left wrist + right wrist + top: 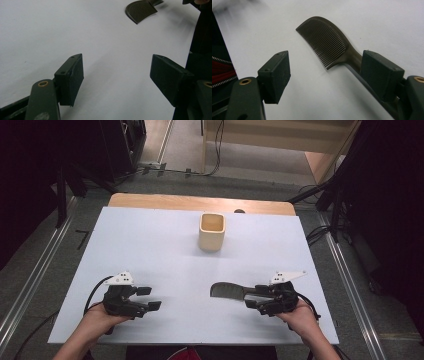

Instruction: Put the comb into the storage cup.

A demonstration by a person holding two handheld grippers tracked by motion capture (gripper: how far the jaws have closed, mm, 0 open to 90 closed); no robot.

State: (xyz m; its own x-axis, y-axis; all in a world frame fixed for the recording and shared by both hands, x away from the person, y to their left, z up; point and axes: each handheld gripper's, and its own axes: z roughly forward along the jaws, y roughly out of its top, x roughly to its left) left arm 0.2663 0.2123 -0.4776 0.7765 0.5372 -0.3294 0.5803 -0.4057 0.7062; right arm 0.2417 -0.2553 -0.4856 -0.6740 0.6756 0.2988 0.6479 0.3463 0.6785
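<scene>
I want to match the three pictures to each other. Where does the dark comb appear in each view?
High view: the comb lies low and right of centre, just left of the right hand-held gripper.
Left gripper view: its toothed head is at the top edge, right of centre.
Right gripper view: it runs from the upper centre down to the right jaw.
Shared landmark: the white table sheet under the comb.

both grippers, the left gripper [148,298] and right gripper [251,299], are black, with a pale grey three-cornered plate, brass-coloured rivets and black cable.
</scene>
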